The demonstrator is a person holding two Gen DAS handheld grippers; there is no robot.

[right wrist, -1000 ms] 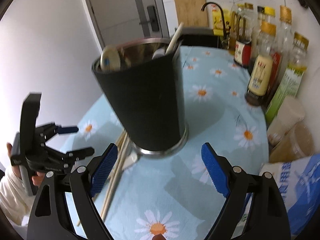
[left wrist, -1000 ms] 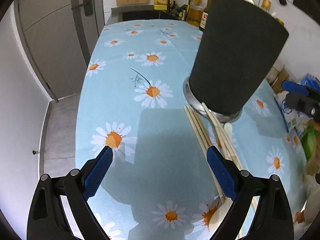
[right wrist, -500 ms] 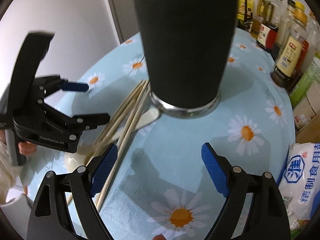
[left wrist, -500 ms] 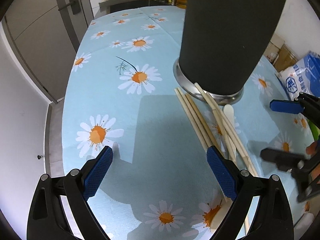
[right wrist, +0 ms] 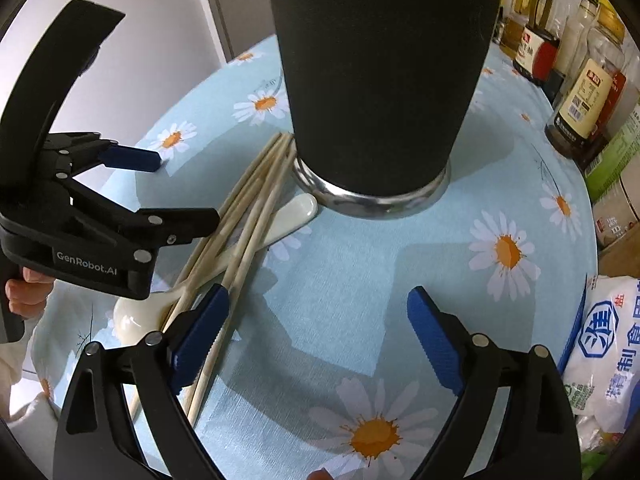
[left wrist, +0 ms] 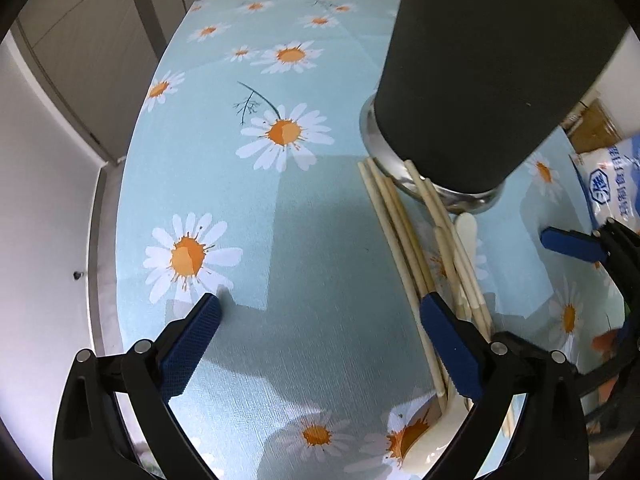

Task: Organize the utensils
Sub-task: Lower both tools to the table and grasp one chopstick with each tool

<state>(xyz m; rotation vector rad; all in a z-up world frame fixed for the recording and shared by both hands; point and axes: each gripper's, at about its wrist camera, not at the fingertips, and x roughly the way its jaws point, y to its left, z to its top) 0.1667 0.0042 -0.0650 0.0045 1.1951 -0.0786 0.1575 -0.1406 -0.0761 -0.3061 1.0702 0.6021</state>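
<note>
A tall black utensil holder point(left wrist: 492, 72) with a steel base stands on the daisy tablecloth; it also fills the top of the right wrist view point(right wrist: 380, 72). Several wooden chopsticks point(left wrist: 400, 236) lie beside its base, over a white ceramic spoon point(right wrist: 280, 224). The chopsticks also show in the right wrist view point(right wrist: 248, 216). My left gripper point(left wrist: 316, 308) is open and empty, low over the cloth, its right finger over the chopsticks. My right gripper point(right wrist: 318, 300) is open and empty, its left finger over the chopsticks' ends. The holder's contents are hidden.
Sauce and oil bottles point(right wrist: 580, 92) line the far right of the table. A white and blue salt bag point(right wrist: 604, 344) lies at the right. The table's left edge point(left wrist: 120, 200) drops to the floor, with a door point(left wrist: 100, 20) beyond.
Both grippers have come down and closer to the chopsticks and the holder's base. The holder's rim and the utensils inside it have left the right wrist view.
</note>
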